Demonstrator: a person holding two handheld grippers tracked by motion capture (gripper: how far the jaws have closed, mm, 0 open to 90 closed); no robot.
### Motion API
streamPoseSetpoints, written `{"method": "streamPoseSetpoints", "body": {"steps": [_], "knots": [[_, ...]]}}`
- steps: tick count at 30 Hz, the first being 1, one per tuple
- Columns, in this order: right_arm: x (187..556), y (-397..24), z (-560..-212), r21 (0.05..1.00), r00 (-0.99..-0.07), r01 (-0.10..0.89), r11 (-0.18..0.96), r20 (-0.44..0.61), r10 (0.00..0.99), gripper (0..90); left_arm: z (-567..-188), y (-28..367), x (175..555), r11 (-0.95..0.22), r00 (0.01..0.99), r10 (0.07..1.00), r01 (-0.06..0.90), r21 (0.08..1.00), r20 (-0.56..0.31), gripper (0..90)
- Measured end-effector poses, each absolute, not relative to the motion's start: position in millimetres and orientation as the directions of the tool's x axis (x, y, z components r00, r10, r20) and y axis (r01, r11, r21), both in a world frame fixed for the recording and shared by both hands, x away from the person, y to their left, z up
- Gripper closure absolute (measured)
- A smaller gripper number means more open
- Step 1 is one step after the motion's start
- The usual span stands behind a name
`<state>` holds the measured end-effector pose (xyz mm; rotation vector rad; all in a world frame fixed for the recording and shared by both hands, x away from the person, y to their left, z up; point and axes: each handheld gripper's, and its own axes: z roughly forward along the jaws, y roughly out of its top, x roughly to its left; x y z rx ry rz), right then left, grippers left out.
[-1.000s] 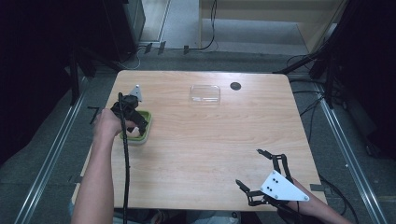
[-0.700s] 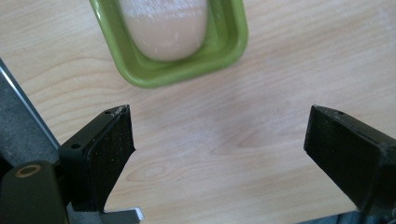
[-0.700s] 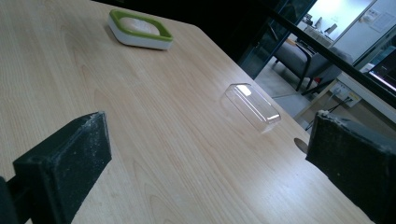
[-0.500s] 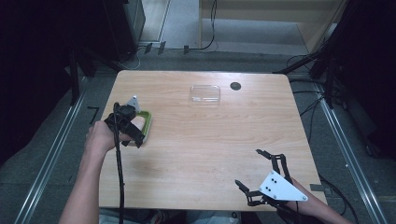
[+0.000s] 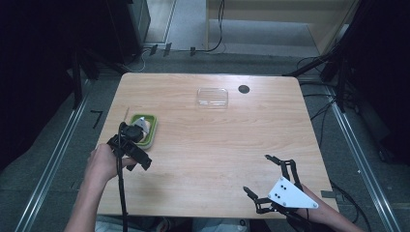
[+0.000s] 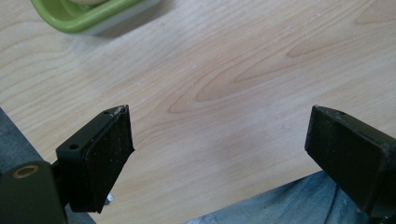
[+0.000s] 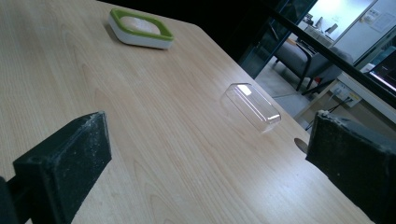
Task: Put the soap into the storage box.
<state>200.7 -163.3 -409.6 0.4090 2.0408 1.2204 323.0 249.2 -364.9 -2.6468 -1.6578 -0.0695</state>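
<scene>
A green-rimmed dish (image 5: 144, 129) with a pale lump in it sits near the table's left edge; its corner shows in the left gripper view (image 6: 79, 14), and the whole dish shows far off in the right gripper view (image 7: 140, 30). My left gripper (image 5: 133, 152) hovers just in front of the dish, open, with bare wood between its jaws (image 6: 217, 149). A clear plastic box (image 5: 212, 96) (image 7: 251, 107) lies at the back middle. My right gripper (image 5: 256, 174) is at the front right, open and empty (image 7: 210, 154).
A small black round hole (image 5: 243, 89) lies beside the clear box near the far edge. The wooden table (image 5: 217, 145) is bare across its middle. Its front edge, with blue fabric below it, lies close under the left gripper (image 6: 280, 205). Dark stands and cables surround the table.
My left gripper has drawn back from over the green dish toward the table's front edge, uncovering the dish. The right gripper has stayed where it was.
</scene>
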Motion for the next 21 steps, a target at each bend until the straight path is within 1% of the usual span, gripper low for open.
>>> {"method": "streamPoseSetpoints", "body": {"steps": [1, 5, 10, 16, 21], "knots": [[201, -163, -410, 0.86, -0.696, -0.086, 0.503, -0.413, 0.588, 0.0, -366, 250, 320, -0.435, 0.435, 0.9, 0.9, 0.003, 0.035, 8.1], [200, -163, -410, 0.858, -0.697, -0.087, 0.506, -0.415, 0.585, 0.0, -374, 250, 304, -0.439, 0.439, 0.898, 0.898, 0.005, 0.035, 8.1], [201, -163, -410, 0.857, -0.697, -0.089, 0.507, -0.417, 0.583, 0.0, -381, 249, 293, -0.443, 0.443, 0.896, 0.896, 0.003, 0.035, 8.0], [201, -163, -410, 0.856, -0.698, -0.091, 0.509, -0.42, 0.58, 0.0, -393, 248, 274, -0.436, 0.436, 0.9, 0.9, 0.019, 0.029, 7.7], [201, -163, -410, 0.856, -0.697, -0.09, 0.51, -0.419, 0.581, 0.0, -400, 248, 265, -0.436, 0.436, 0.9, 0.899, 0.027, 0.029, 7.2]]}}
